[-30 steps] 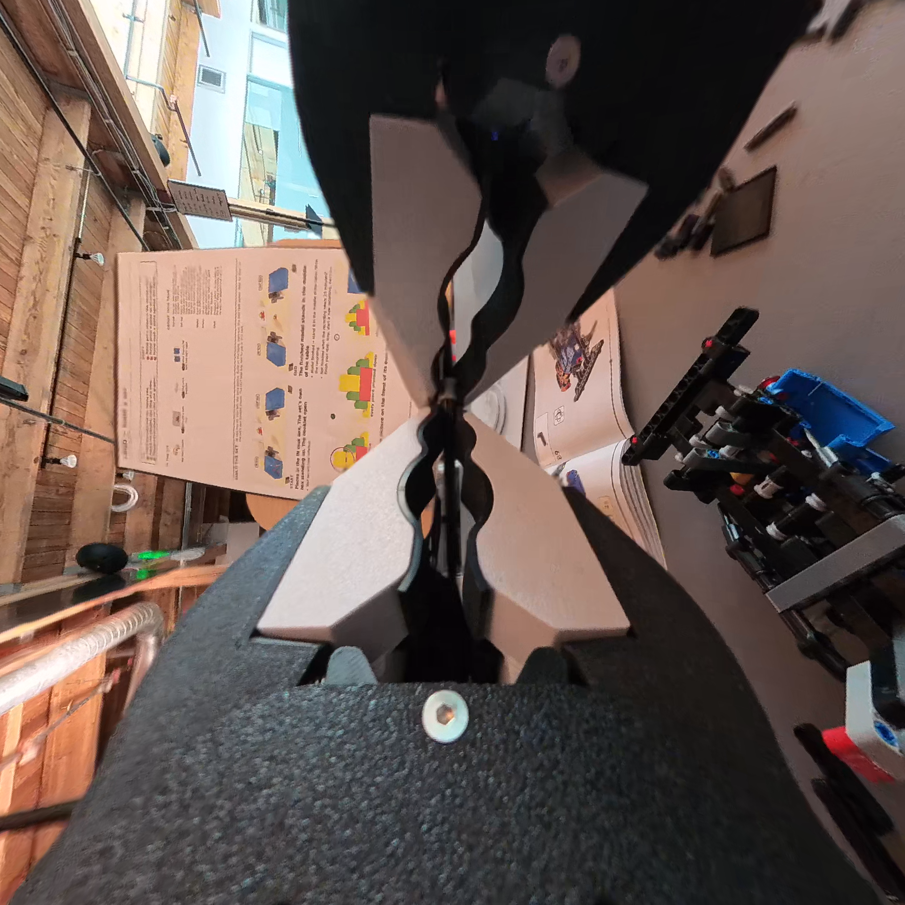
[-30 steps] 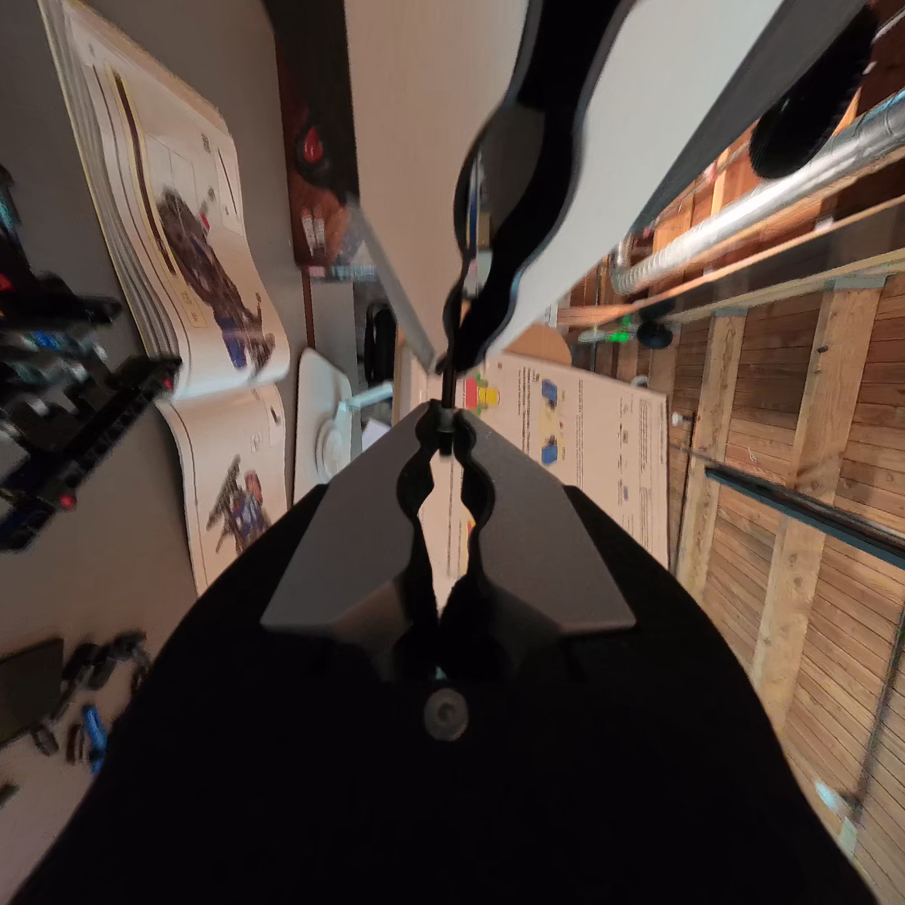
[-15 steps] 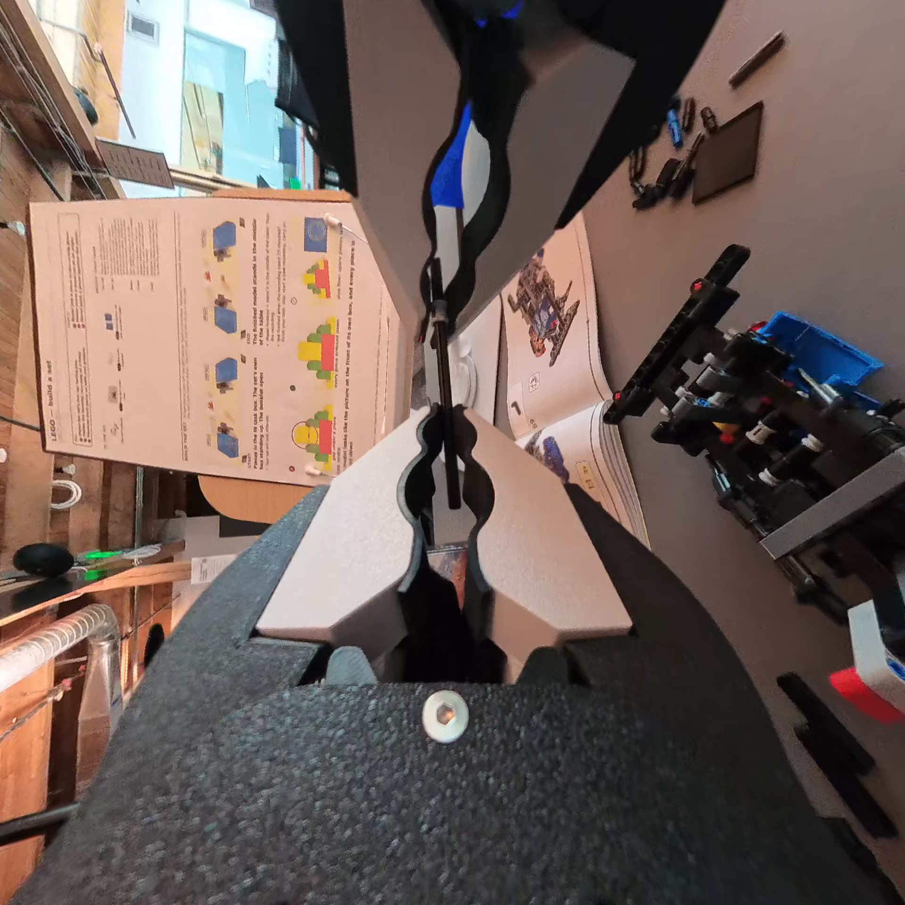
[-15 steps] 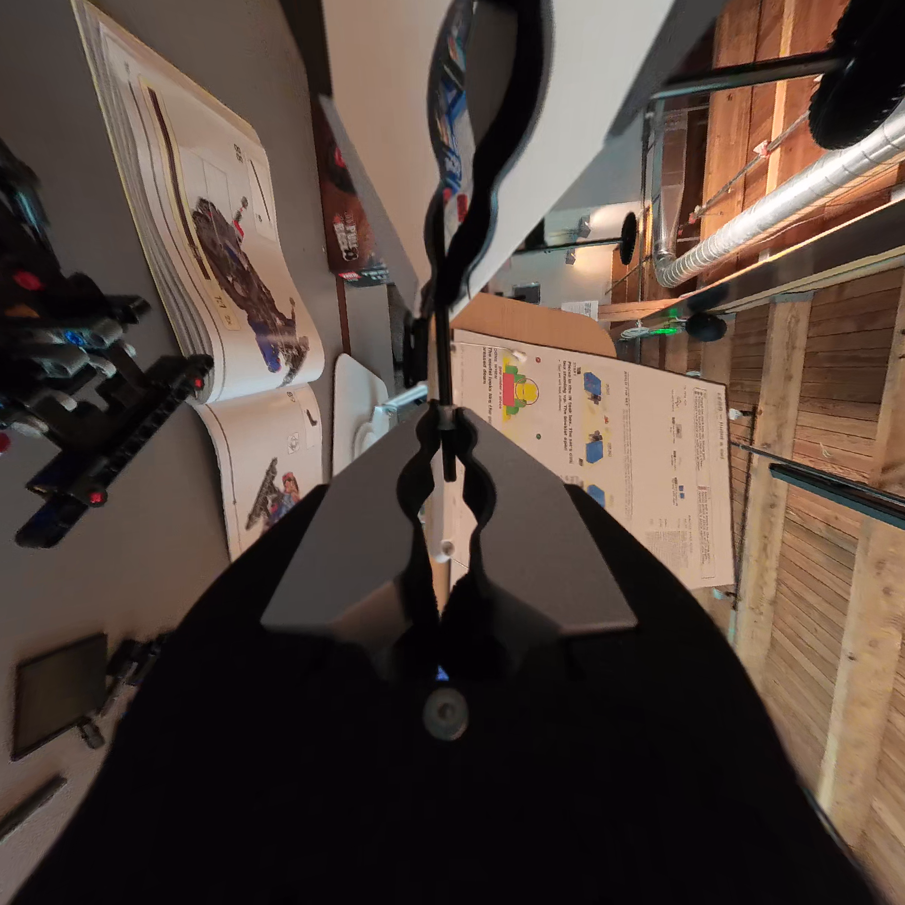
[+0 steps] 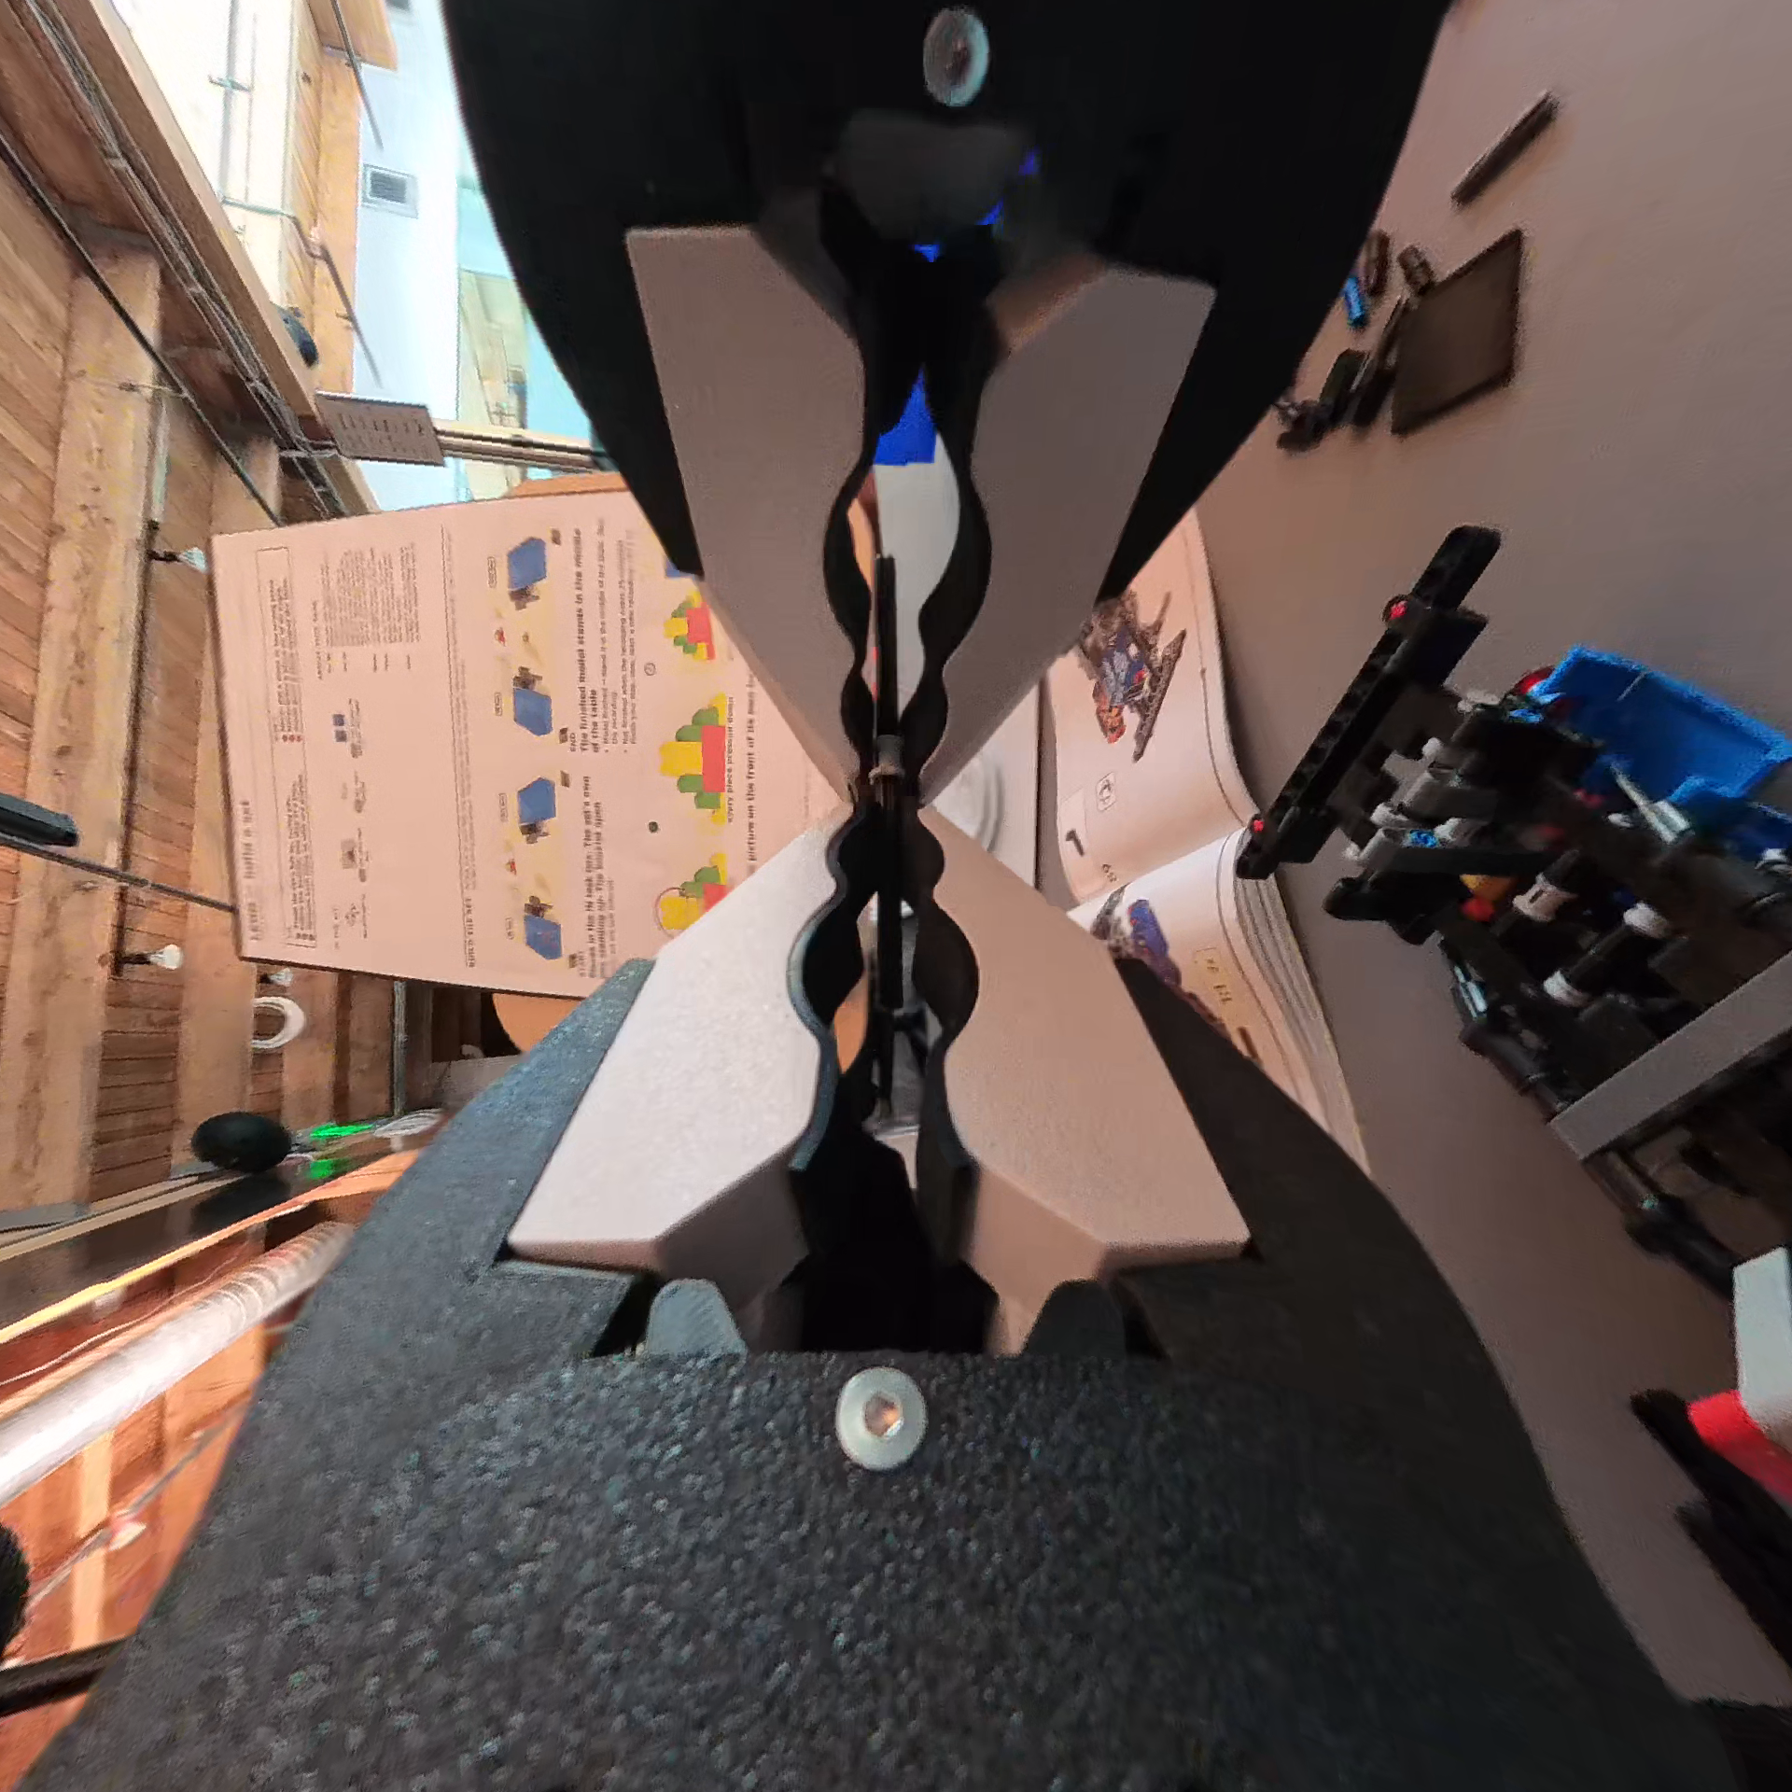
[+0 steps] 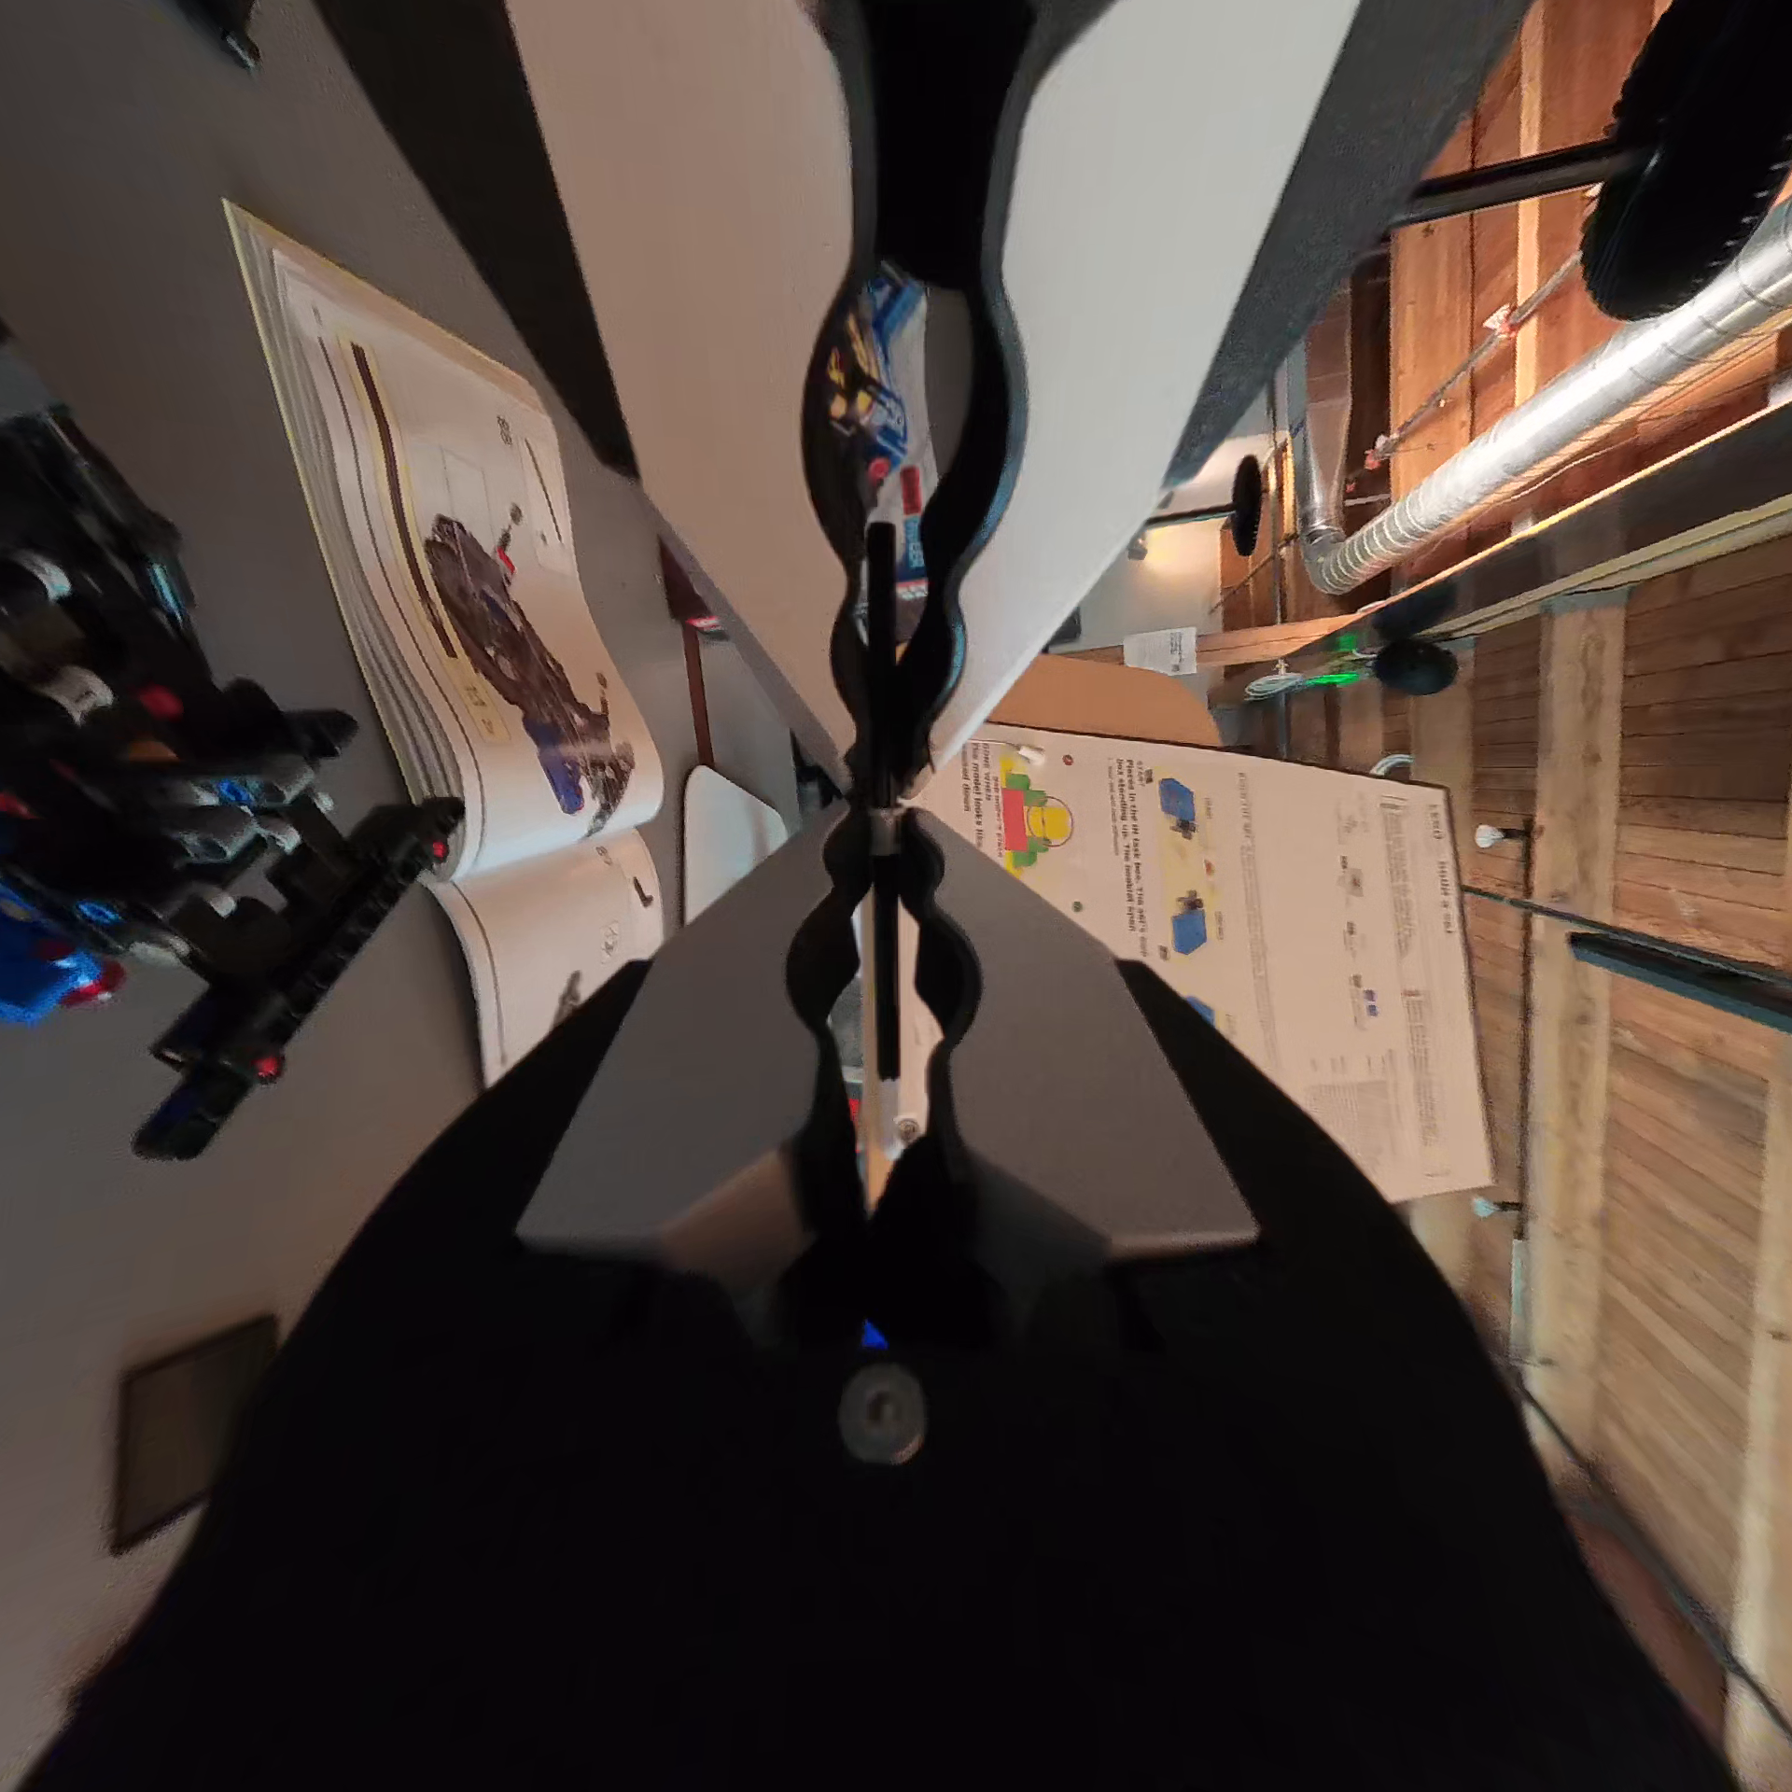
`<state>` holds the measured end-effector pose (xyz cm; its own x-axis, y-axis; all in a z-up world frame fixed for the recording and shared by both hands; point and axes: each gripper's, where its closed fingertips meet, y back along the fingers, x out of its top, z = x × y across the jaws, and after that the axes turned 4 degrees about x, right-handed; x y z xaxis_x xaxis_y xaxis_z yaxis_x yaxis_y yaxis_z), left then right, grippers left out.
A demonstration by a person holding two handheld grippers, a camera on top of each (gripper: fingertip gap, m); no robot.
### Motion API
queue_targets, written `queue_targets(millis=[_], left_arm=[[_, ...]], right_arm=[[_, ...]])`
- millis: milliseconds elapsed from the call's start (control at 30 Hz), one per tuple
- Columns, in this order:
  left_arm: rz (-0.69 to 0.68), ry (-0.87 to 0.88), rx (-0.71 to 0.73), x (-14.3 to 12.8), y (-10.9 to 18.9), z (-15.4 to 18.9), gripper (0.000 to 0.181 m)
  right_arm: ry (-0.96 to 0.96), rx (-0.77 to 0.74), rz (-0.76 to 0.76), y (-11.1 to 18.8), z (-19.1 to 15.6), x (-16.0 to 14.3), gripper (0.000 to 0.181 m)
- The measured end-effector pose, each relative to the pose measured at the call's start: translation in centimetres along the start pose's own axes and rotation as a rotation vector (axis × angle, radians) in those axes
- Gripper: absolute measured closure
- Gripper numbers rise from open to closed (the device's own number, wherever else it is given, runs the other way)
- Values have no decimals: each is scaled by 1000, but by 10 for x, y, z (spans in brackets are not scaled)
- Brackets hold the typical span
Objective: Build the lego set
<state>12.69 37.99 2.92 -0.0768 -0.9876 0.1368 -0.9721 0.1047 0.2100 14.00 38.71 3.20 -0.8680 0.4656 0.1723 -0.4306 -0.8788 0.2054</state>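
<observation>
My left gripper [image 5: 884,824] and my right gripper [image 6: 878,824] meet tip to tip in the air above the grey table [image 5: 1600,436]. A thin black axle [image 5: 887,970] runs through both jaw gaps; it also shows in the right wrist view [image 6: 884,970]. A small grey bush [image 5: 884,768] sits on the axle where the tips meet, and in the right wrist view [image 6: 880,836] it lies between my right fingertips. My left gripper is shut on the axle. The part-built black and blue model [image 5: 1552,873] lies on the table to the side.
An open instruction booklet [image 5: 1164,776] lies beside the model [image 6: 145,776]. A printed sheet [image 5: 485,737] stands at the table's far side. Loose small pieces and a dark square plate [image 5: 1455,330] lie further along the table. A red and white piece [image 5: 1745,1406] is near the frame edge. The tips of both grippers are at nearly the same place.
Half a second ago a stretch of bare axle showed between the two grippers. They have since closed together tip to tip, with the axle reaching deeper into both jaw gaps.
</observation>
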Motion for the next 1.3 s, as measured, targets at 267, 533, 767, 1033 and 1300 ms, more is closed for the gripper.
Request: queue_targets(millis=[267,533,767,1033,1300], left_arm=[[36,35,-28,0,2,6,179],[27,58,-39,-4,22,9,179],[-94,379,-71,-86,101,13,179],[96,969,-56,-113,135,54,180],[73,1139,46,-144,142,50,180]], right_arm=[[-101,89,74,-1,-9,0,176],[-152,149,162,4,-15,19,176],[-607,394,394,36,-2,37,156],[-1007,761,514,44,-68,23,156],[-1325,630,493,19,-51,4,164]])
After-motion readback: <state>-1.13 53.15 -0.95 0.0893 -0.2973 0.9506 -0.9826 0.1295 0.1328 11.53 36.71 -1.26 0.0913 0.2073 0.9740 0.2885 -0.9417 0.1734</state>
